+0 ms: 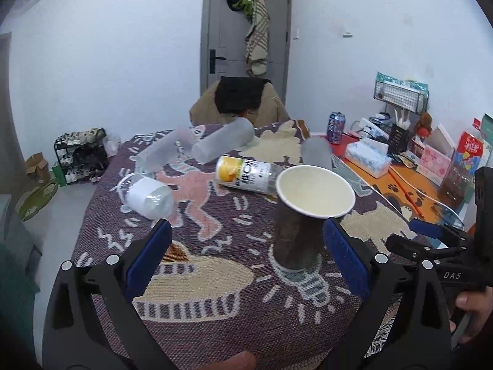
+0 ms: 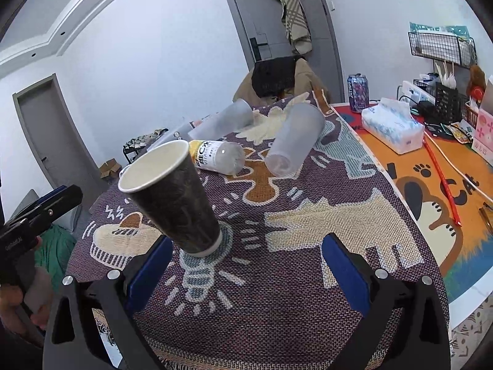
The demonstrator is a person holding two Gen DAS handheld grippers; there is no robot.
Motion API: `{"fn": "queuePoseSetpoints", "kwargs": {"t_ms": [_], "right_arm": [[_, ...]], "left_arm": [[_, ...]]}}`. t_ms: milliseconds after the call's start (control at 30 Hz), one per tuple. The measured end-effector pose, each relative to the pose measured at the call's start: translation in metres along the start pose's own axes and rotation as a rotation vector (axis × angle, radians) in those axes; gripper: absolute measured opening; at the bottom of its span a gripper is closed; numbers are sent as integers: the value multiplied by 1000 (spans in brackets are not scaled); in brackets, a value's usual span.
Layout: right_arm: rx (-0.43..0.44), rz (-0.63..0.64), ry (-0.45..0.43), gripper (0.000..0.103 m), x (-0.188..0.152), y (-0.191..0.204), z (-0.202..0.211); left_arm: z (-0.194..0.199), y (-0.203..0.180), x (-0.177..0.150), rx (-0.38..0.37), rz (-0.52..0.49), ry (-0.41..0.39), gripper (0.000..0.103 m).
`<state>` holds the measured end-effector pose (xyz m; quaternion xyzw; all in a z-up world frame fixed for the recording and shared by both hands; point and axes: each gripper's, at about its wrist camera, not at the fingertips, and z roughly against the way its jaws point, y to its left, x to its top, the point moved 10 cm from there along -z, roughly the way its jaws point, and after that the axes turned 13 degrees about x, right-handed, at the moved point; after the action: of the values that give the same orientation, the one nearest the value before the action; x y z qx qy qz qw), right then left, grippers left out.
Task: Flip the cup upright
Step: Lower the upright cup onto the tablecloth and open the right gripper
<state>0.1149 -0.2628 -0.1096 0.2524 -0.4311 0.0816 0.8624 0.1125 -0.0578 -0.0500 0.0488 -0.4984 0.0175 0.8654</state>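
A dark paper cup (image 1: 297,234) with a white rim stands upright, mouth up, on the patterned tablecloth (image 1: 234,317). It shows in the right wrist view (image 2: 181,203) too. My left gripper (image 1: 246,240) is open, and the cup stands just inside its right finger, not touched. My right gripper (image 2: 246,256) is open and empty, with the cup close to its left finger. The right gripper also shows at the right edge of the left wrist view (image 1: 431,240).
Several frosted plastic cups (image 1: 223,145) and a yellow-labelled bottle (image 1: 246,174) lie on their sides behind the paper cup. A clear cup (image 1: 146,195) lies at the left. A tissue box (image 2: 393,128), a can (image 2: 358,92) and desk clutter stand on the orange mat at right.
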Motion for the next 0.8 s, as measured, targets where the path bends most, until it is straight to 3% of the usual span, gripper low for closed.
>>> {"fn": "queuePoseSetpoints", "kwargs": {"t_ms": [800], "right_arm": [[87, 90, 42, 95, -13, 44, -1]], "left_arm": [[33, 57, -17, 139, 76, -25, 97]]}}
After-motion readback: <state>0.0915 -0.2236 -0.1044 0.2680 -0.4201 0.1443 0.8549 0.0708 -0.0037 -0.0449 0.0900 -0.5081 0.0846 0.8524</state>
